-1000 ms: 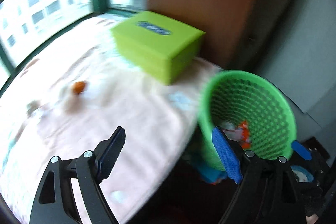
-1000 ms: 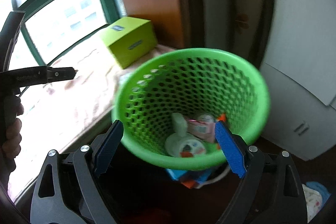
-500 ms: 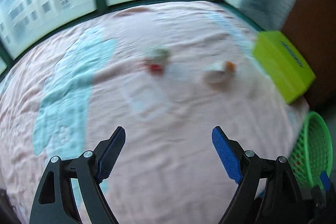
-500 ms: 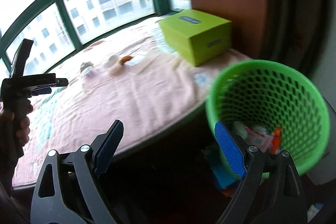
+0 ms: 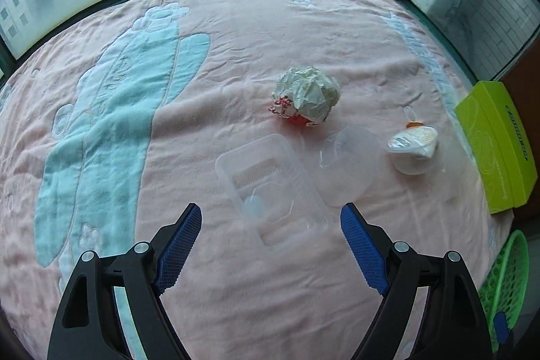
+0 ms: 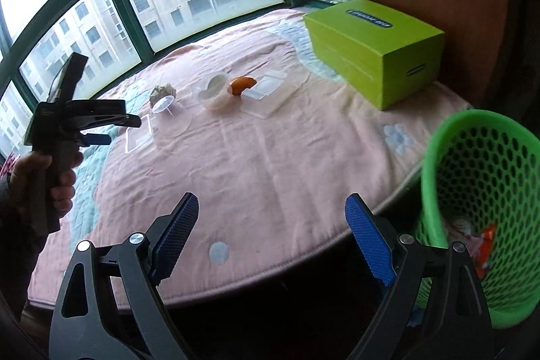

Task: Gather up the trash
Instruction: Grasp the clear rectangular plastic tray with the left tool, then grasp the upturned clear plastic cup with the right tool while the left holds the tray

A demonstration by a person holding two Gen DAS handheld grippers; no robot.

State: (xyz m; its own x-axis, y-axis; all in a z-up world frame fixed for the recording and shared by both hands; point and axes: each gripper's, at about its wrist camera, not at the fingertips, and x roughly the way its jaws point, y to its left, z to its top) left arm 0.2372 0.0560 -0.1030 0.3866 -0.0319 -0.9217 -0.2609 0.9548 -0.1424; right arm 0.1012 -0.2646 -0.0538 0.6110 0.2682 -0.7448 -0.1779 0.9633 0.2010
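Vs 1 s ago: left wrist view no longer faces the green box and basket; it now looks down on the pink blanket [image 5: 236, 39] w/ trash laid out. Right wrist view has swung off the basket interior onto the blanket; basket now sits at the right edge of that view.

Left gripper [image 5: 270, 225]: fingers spread wide, nothing between the pads, touching nothing; hovers over a clear plastic tray [image 5: 266, 181] lying mid-blanket. Beyond the tray, a crumpled paper wrapper [image 5: 305, 93] w/ red print. Just right of the tray, a clear round lid [image 5: 347, 167], edges faint against the cloth. Further right, a small sauce cup [image 5: 413, 144] tipped on its side, orange bit at its top. Lime-green box [image 5: 496, 144] at the blanket's right edge by the wall. Green mesh basket [image 5: 506, 285] off the near right corner, cut off by the frame.

Right gripper [image 6: 271, 225]: fingers also spread wide, empty, above the blanket's near edge. In that view a hand [image 6: 44, 177] grips the left tool at far left. Basket holds some wrappers at the bottom, contents blurred and partly hidden by the right finger. Clear items mid-blanket hard to separate from here; the orange piece [image 6: 241, 85] can't be identified.
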